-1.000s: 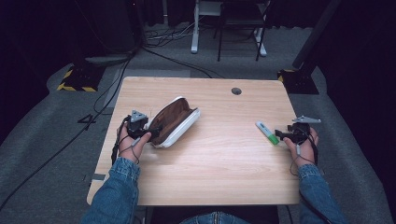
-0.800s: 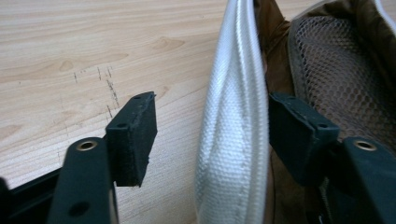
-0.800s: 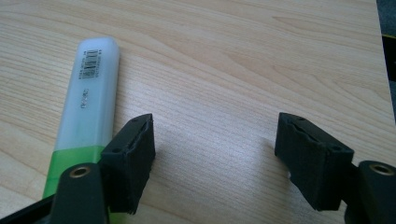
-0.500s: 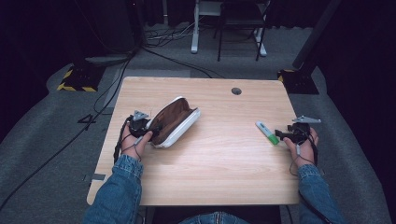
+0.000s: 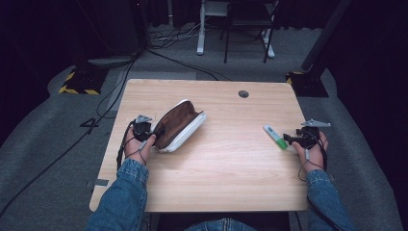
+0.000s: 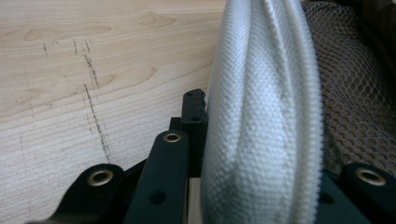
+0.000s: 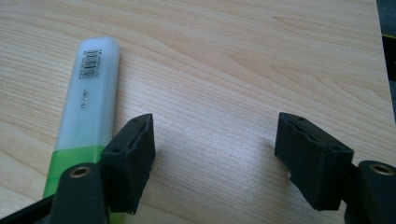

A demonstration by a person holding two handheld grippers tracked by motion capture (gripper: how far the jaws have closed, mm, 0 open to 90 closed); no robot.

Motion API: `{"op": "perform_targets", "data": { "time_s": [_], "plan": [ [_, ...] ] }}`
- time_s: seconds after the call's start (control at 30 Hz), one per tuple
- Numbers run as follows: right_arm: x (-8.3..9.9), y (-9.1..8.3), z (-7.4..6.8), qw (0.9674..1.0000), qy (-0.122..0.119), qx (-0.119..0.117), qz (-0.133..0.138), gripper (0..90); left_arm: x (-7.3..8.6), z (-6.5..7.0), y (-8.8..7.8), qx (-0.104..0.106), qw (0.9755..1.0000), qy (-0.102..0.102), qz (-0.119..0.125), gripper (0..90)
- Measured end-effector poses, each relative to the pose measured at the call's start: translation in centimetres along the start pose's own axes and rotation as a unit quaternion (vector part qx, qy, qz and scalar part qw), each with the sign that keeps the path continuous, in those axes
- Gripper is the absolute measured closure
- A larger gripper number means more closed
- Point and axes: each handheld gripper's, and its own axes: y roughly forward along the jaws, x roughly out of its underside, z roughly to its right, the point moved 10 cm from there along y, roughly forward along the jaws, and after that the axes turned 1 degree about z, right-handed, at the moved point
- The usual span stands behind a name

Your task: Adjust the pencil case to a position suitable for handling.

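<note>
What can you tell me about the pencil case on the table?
The pencil case is a long pouch of white woven fabric, unzipped, with a brown inside and a mesh pocket. It lies slanted on the left half of the wooden table. The left tool has just closed its jaws on the case's near end, pinching the white zipper edge.

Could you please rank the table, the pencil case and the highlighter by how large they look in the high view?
1. Table
2. Pencil case
3. Highlighter
</note>
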Motion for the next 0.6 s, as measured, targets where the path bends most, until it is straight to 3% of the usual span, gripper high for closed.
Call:
{"op": "perform_targets", "data": {
  "time_s": [0.3,0.6],
  "plan": [
    [0.0,0.0,0.0,1.0,0.0,0.0,0.0,29.1,-0.15,-0.06,-0.14,0.006,1.0,-0.002,0.003,82.4],
    [0.0,0.0,0.0,1.0,0.0,0.0,0.0,29.1,-0.5,0.38,-0.61,0.021,0.9996,-0.018,0.009,83.5]
  ]
}}
